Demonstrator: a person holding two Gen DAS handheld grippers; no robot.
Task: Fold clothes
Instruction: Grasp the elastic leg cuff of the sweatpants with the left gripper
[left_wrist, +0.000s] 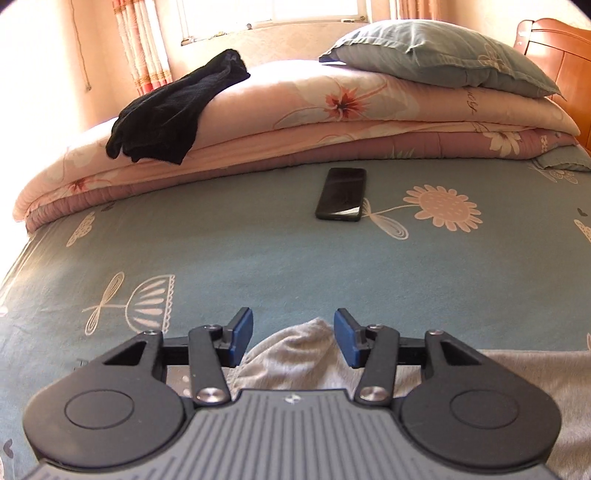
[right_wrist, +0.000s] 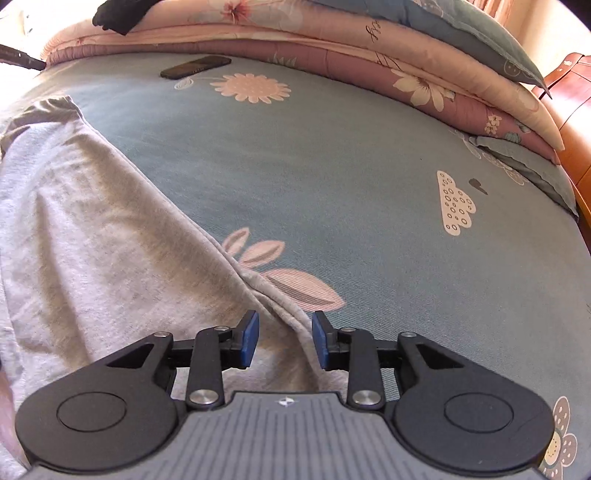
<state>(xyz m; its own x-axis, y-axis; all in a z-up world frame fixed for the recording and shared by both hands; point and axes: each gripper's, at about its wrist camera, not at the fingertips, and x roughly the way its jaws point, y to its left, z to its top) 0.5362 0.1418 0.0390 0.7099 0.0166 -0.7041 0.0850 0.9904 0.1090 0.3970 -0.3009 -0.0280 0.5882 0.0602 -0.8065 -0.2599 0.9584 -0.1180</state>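
Left wrist view: my left gripper (left_wrist: 293, 341) has its jaws apart over a raised corner of the grey garment (left_wrist: 295, 354), which lies on the teal bed sheet (left_wrist: 258, 251); the pads seem clear of it. A phone (left_wrist: 341, 194) lies beyond, and a dragged fold could catch it.

Right wrist view: my right gripper (right_wrist: 284, 339) also stands with jaws apart, straddling the garment's rumpled edge. That edge could slump and spoil the fold. Script on the quilt (right_wrist: 406, 55) is unreadable; there are no brands.
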